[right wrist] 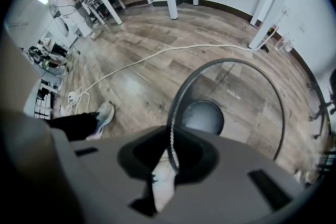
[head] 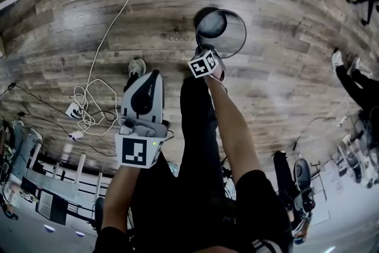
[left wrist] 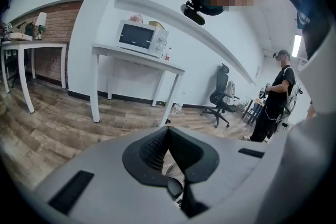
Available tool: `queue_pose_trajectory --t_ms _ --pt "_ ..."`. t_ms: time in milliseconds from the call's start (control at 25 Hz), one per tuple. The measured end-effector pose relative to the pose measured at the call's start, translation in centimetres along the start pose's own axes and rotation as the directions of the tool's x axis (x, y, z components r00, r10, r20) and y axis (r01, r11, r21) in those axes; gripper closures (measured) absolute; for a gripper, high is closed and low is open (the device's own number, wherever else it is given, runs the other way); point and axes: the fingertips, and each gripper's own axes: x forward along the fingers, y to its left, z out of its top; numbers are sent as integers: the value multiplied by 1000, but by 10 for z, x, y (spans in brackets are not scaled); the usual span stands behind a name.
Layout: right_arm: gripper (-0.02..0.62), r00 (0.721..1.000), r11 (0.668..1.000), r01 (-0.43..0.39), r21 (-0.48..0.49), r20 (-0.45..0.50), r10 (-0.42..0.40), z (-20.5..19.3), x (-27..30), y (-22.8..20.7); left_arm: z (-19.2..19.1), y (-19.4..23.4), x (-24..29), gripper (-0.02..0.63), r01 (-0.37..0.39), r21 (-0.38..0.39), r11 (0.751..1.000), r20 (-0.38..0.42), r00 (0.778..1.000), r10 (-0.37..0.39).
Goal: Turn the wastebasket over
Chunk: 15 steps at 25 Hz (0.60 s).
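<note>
The wastebasket is a black wire-mesh bin that stands upright on the wood floor, mouth up. In the right gripper view I look down into it and see its round bottom. My right gripper points straight down at the bin's near rim. The thin rim passes between its jaws, which stand a little apart around it, open. My left gripper hangs left of the bin, well apart from it. Its jaws meet at the tips with nothing between them.
A white cable loops over the floor to a power strip at the left. My shoe stands by the left gripper. Another person stands at the right. A white table with a microwave and an office chair line the wall.
</note>
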Motion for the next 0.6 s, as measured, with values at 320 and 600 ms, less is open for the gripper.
queue_pose_trajectory --t_ms 320,600 --pt "534 1000 1000 3 17 -4 -3 -10 8 8 -8 0 -6 572 -3 -2 1000 -1 1000 3" --pt "446 999 993 2 117 42 -7 -7 3 -2 -8 -7 -16 573 -3 6 1000 -1 1000 3"
